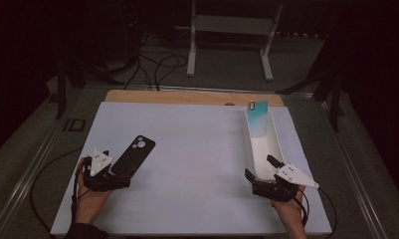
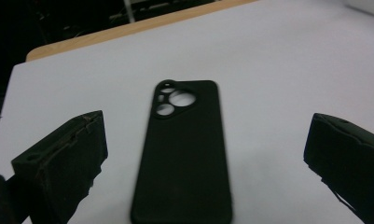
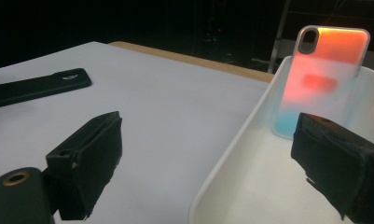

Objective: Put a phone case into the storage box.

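A black phone case (image 1: 133, 155) (image 2: 184, 149) lies flat on the white table sheet at the left, camera cutout facing away from me. My left gripper (image 1: 117, 175) (image 2: 205, 133) is open, one jaw on either side of the case's near end without touching it. At the right stands a long white tray (image 1: 275, 144) (image 3: 231, 154). A translucent orange-to-teal phone case (image 1: 256, 117) (image 3: 322, 79) leans upright against its far end. My right gripper (image 1: 260, 168) (image 3: 210, 135) is open and straddles the tray's near left wall, one jaw over the tray's inside. The black case (image 3: 35, 86) also shows far left in the right gripper view.
The white sheet (image 1: 197, 149) covers a table with a wooden far edge (image 1: 187, 97). Bare sheet lies between the black case and the tray. Beyond the table are a white stand's legs (image 1: 192, 59) and cables on the dark floor (image 1: 157, 64).
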A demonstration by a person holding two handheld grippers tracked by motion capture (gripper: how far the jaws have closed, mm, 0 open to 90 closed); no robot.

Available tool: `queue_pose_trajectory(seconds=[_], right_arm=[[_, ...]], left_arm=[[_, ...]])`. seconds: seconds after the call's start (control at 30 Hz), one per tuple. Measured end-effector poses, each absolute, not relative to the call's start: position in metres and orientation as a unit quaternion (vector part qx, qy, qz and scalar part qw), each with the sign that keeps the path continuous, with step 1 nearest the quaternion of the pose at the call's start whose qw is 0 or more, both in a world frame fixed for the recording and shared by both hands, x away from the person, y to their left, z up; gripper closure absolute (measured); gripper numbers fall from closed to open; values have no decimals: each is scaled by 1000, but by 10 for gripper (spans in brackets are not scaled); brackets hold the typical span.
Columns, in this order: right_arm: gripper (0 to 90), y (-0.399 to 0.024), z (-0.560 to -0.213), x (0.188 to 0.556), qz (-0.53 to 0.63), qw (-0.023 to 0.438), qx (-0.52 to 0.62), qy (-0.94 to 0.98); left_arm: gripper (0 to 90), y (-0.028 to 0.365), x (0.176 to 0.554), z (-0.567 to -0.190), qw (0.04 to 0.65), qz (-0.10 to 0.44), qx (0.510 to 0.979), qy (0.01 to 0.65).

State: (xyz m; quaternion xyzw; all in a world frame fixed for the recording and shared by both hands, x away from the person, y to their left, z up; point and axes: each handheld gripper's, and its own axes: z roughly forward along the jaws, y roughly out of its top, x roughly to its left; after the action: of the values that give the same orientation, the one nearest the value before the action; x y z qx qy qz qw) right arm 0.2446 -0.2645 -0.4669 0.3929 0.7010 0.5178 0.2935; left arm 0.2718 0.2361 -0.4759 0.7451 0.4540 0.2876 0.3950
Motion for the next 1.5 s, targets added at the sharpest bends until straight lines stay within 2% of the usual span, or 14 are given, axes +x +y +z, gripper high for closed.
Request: queue_pose_trajectory(seconds=[0.4, 0.63, 1.3, 1.33, 1.5], right_arm=[[89, -268, -467, 246, 520, 294, 402, 694], [89, -268, -468, 246, 519, 292, 402, 695], [89, -267, -470, 247, 518, 288, 403, 697], [89, -267, -470, 247, 518, 288, 403, 697], [89, -267, -470, 247, 517, 287, 402, 699]], left_arm=[[0, 232, 313, -492, 326, 218, 790, 472], [0, 230, 326, -502, 294, 185, 810, 472], [0, 228, 342, -515, 241, 151, 834, 473], [0, 225, 344, -517, 224, 144, 840, 472], [26, 227, 345, -517, 227, 128, 838, 480]])
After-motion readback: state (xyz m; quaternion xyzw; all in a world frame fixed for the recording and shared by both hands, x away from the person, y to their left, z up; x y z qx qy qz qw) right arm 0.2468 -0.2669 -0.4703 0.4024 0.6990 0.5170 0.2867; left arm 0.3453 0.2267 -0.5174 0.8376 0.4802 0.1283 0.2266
